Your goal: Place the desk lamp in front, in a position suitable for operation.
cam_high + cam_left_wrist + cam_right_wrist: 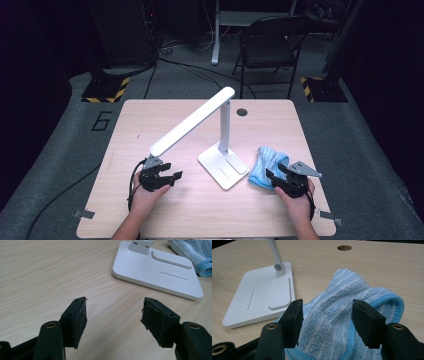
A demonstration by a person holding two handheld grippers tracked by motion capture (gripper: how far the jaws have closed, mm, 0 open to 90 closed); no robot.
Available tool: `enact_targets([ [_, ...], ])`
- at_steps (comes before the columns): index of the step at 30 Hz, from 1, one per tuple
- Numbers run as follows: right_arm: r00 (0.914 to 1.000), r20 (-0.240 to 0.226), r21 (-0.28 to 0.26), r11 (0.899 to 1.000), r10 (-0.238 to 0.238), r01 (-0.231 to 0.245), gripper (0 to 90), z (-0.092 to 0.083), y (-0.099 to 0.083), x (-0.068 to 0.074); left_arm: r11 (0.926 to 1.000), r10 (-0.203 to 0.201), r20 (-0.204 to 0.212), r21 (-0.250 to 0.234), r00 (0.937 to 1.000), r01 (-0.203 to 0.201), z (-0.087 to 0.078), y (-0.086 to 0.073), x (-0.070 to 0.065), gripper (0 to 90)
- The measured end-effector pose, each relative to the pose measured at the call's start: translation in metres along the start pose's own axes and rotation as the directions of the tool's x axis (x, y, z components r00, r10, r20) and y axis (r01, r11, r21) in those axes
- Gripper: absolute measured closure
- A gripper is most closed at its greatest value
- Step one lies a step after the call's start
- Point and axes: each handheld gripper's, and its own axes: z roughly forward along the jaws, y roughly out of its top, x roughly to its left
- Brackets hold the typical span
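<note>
The right gripper [283, 176] hovers with jaws parted over the crumpled blue towel [267, 166] at three o'clock of the white desk lamp [223, 170], while the left gripper [167, 176], also parted and empty, rests at nine o'clock of it.

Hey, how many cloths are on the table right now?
1. A blue striped cloth lies crumpled on the table, right of the desk lamp's white base, just ahead of the right claw. Nothing suggests another one is hidden.
</note>
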Motion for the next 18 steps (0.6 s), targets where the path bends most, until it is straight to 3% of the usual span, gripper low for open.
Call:
enact_targets([
  [4,0.9997,0.006,0.008,1.000,0.022,-0.022,42.3,0.0020,-0.0002,0.0021,0.9998,-0.013,-0.004,-0.015,0.9999,0.013,-0.0007,-0.0008,-0.0005,35.9],
  [6,0.9997,0.022,0.025,1.000,0.009,-0.009,42.3,0.0037,-0.0010,0.0043,0.9999,-0.012,-0.003,-0.010,0.9999,0.012,-0.0007,-0.0010,-0.0003,35.9],
  [10,0.9993,0.035,0.028,1.000,-0.012,0.011,42.0,0.0050,0.0000,0.0063,1.0000,0.006,0.007,-0.007,1.0000,-0.006,0.0007,-0.0002,-0.0020,35.9],
  [11,0.9989,0.047,0.021,1.000,-0.008,0.007,41.9,0.0058,0.0004,0.0063,0.9995,0.029,0.011,0.010,0.9995,-0.029,-0.0007,0.0005,-0.0014,35.9],
  [18,0.9980,0.063,0.056,0.998,0.004,-0.008,39.9,0.0073,-0.0023,0.0040,0.9999,0.010,0.010,-0.003,0.9999,-0.010,-0.0019,-0.0021,-0.0012,35.9],
])
